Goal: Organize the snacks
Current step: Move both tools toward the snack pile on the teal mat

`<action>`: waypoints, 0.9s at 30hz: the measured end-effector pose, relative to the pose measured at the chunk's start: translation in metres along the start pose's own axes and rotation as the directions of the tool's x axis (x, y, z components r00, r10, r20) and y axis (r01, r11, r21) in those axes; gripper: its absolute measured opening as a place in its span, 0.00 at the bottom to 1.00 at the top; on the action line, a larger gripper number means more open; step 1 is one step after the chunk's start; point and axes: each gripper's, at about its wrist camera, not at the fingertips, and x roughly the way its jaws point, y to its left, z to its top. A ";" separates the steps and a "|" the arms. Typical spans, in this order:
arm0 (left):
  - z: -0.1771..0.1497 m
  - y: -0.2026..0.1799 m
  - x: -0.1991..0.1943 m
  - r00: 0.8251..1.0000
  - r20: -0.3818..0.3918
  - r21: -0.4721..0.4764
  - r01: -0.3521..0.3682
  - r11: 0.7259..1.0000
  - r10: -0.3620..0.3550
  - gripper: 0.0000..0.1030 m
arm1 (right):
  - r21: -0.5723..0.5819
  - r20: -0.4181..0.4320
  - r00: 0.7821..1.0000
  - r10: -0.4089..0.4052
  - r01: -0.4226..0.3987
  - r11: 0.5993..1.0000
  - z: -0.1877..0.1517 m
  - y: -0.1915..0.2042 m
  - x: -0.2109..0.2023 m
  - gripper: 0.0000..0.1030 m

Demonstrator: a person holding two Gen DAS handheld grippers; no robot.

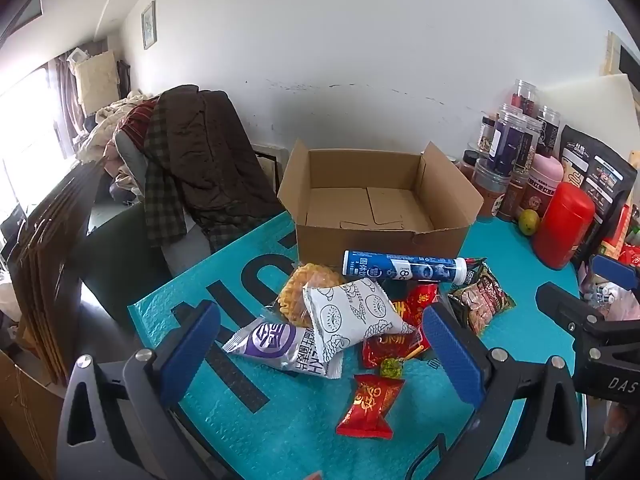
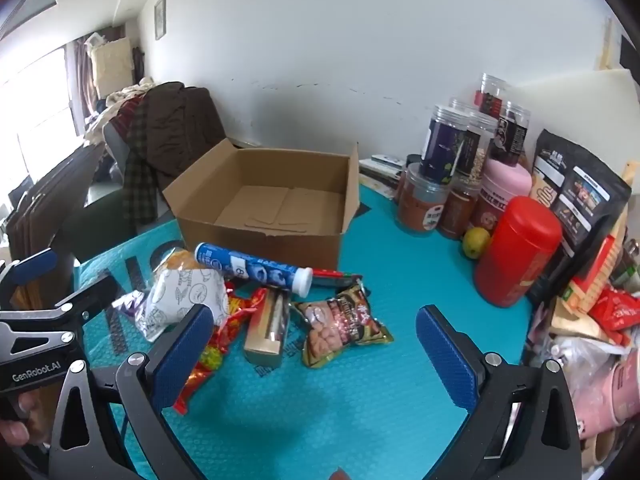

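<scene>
Left claw (image 1: 320,336) agape, blue tube (image 1: 404,267) lying crosswise

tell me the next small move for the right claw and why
Probably lower the right claw onto the peanut packet and close on it. Both claws are open and hold nothing, the cardboard box behind the pile is open and shows only its bare floor, and that packet lies flat and apart from the pile on the teal mat, just ahead of the right claw.

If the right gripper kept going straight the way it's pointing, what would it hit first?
Most likely the peanut packet, lying between the open right gripper's fingers on the teal mat; depth is hard to judge.
</scene>
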 end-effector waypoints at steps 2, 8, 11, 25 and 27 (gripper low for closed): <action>0.001 0.001 0.000 1.000 0.001 0.001 0.001 1.000 -0.001 1.00 | -0.004 0.005 1.000 -0.004 0.004 1.000 0.000 0.001 0.000 1.00; -0.002 -0.004 -0.004 1.000 0.011 0.005 0.009 1.000 -0.009 1.00 | -0.002 0.001 1.000 0.006 -0.006 1.000 0.001 -0.002 -0.001 1.00; -0.001 -0.004 -0.005 1.000 0.010 0.014 0.009 1.000 -0.010 1.00 | -0.001 0.000 1.000 0.004 -0.004 1.000 0.005 -0.004 -0.004 1.00; -0.002 -0.002 -0.012 1.000 0.025 0.017 0.019 1.000 -0.020 1.00 | 0.010 0.025 0.999 0.027 -0.027 1.000 0.001 0.000 -0.009 1.00; -0.002 -0.002 -0.013 0.999 0.024 0.016 0.021 1.000 -0.021 1.00 | 0.010 0.025 0.999 0.026 -0.027 1.000 0.002 0.000 -0.009 1.00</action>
